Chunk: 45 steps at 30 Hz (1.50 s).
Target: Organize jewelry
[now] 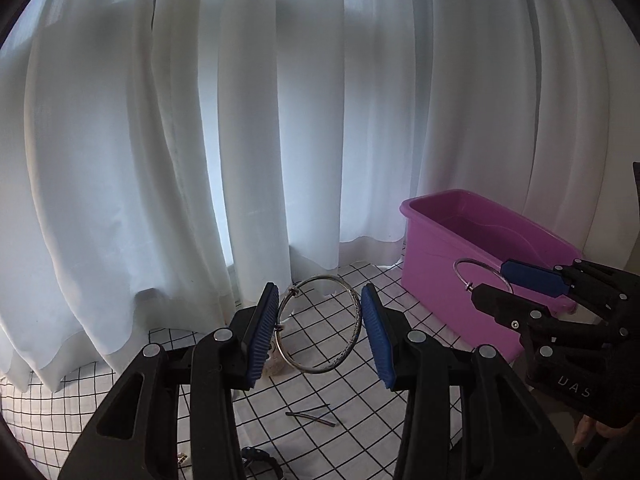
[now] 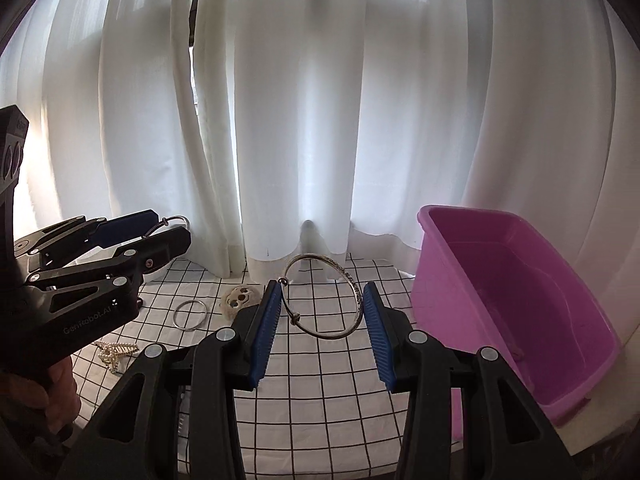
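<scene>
My left gripper [image 1: 320, 332] is shut on a large silver bangle [image 1: 352, 300], held across its width above the checked cloth. My right gripper [image 2: 320, 330] is shut on a second silver bangle [image 2: 320, 258] in the same way. The right gripper also shows in the left wrist view [image 1: 490, 280], next to the purple bin [image 1: 432, 248], with its bangle [image 1: 460, 270] sticking out. The left gripper shows in the right wrist view [image 2: 170, 230] at the left. The purple bin [image 2: 444, 292] stands right of my right gripper, open on top.
On the checked cloth [image 2: 320, 400] lie a small silver ring [image 2: 190, 316], a pale round ornament [image 2: 238, 300] and a pearl hair clip [image 2: 114, 352]. A dark bent pin [image 1: 310, 416] lies below the left gripper. White curtains [image 2: 300, 120] hang behind the table.
</scene>
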Tool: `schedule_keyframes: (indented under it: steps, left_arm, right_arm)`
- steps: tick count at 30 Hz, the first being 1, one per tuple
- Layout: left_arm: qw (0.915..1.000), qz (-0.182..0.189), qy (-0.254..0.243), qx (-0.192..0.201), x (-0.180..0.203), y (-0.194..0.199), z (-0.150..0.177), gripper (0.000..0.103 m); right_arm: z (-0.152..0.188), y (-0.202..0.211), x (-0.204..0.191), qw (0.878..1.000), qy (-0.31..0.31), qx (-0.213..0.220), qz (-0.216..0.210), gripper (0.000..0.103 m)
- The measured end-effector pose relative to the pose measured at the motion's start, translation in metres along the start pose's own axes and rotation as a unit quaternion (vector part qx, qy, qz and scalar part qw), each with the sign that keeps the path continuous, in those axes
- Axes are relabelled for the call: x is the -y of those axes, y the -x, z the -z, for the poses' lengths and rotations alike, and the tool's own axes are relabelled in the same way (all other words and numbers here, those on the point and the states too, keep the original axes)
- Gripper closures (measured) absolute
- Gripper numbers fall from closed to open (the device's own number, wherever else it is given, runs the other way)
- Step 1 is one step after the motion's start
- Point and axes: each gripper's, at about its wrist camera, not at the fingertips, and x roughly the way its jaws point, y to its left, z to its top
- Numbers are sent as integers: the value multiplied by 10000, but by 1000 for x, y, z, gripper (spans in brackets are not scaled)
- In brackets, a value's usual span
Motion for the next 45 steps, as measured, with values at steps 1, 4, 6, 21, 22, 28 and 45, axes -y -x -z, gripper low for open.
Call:
schedule_keyframes:
  steps: [1, 4, 6, 21, 22, 28, 45]
  left_arm:
    - [10000, 58, -27, 17, 11, -6, -6, 61]
    - [9997, 234, -85, 66, 45, -25, -23, 61]
    - [9994, 315, -151, 87, 67, -40, -34, 61]
    - [9931, 946, -497, -476, 201, -171, -95, 61]
    - [9925, 971, -504, -554, 207, -179, -96, 61]
    - [9869, 1001, -623, -1101, 232, -228, -97, 61]
    - [9770, 803, -583, -1889, 238, -274, -84, 57]
  right_arm:
    - [-1, 1, 12, 10000, -28, -2, 15, 62]
    - [-5, 3, 49, 9999, -74, -5, 97, 62]
    - [-8, 4, 75, 9998, -160, -7, 143, 62]
    - [8, -22, 248, 9928, -886, -617, 510, 62]
    - [9, -24, 255, 9921, -924, -679, 516, 62]
    - [21, -35, 283, 9875, -1129, -991, 482, 62]
    - [30, -68, 285, 9819, -1084, -1499, 411, 62]
